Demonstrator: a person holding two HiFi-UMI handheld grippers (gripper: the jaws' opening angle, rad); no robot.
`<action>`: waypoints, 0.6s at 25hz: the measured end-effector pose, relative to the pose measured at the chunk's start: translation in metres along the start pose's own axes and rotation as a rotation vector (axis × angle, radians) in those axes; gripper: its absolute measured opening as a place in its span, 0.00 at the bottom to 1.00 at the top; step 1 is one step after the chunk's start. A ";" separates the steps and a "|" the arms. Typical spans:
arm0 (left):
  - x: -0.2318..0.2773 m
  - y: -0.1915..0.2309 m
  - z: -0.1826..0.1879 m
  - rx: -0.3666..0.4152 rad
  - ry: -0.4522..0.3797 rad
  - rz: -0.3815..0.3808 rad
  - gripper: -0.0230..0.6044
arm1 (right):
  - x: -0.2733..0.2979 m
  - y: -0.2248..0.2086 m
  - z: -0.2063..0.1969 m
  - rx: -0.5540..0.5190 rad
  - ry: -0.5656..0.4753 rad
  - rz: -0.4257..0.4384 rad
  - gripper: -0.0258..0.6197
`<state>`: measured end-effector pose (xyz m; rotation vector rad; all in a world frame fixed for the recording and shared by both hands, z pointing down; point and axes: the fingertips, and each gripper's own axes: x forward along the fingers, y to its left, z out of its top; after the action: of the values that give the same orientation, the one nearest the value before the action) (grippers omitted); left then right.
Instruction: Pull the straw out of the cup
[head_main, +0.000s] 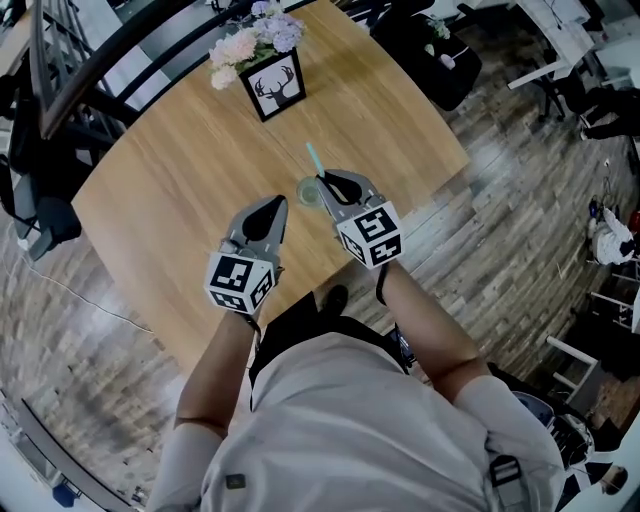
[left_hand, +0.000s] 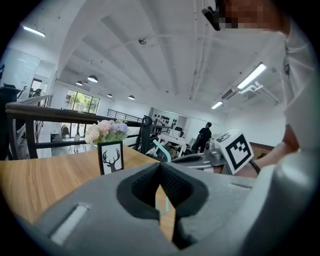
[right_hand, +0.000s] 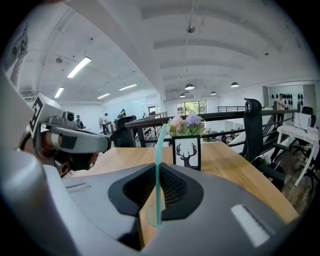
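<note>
Pinching the straw, the right gripper should pull straight up from the cup; left gripper fingers pressed together

No legible words, numbers or brand names anywhere.

Framed card: black stag-head drawing on white, no lettering seen.

Marker cube on the left gripper, and its twin on the right gripper: black-and-white square code patterns only, no characters.
</note>
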<state>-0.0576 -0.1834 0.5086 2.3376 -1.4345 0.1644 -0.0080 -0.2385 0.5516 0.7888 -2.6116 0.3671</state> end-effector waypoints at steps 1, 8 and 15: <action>-0.001 -0.005 0.002 0.006 -0.004 -0.002 0.04 | -0.006 0.001 0.004 -0.001 -0.012 -0.001 0.09; -0.009 -0.044 0.024 0.054 -0.049 -0.011 0.04 | -0.059 0.013 0.027 -0.040 -0.092 0.007 0.09; -0.021 -0.087 0.035 0.066 -0.091 -0.025 0.04 | -0.117 0.023 0.040 -0.058 -0.160 0.005 0.09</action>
<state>0.0050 -0.1446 0.4468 2.4446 -1.4621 0.1010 0.0572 -0.1789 0.4624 0.8235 -2.7591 0.2378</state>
